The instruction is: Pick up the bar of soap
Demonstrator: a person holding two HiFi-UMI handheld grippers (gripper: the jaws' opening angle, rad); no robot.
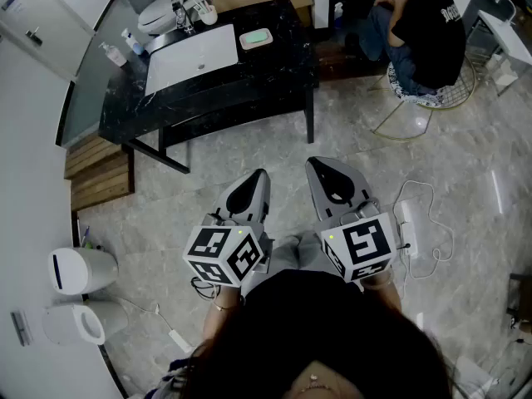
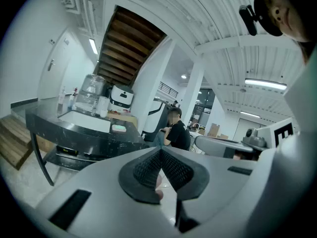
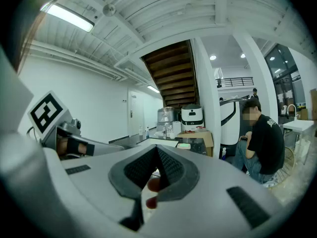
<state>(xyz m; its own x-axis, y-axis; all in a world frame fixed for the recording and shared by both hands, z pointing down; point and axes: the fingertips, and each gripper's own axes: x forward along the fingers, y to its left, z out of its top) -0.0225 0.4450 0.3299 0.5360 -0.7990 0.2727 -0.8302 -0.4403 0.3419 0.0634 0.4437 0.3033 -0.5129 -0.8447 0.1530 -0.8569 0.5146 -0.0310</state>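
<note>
Head view, upper centre: a pale green bar of soap (image 1: 256,37) lies in a white dish (image 1: 243,39) on the black desk (image 1: 249,81), with the left tongs (image 1: 259,175) and right tongs (image 1: 314,165) both pressed together, empty.

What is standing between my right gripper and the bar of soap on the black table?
Nothing visible. Only floor lies between the right gripper and the table, and the bar of soap sits uncovered on top, right of the white basin.

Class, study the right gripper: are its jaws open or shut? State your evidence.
Shut. In its own view, the right gripper has its pads meeting at the tip, gripping nothing.
</note>
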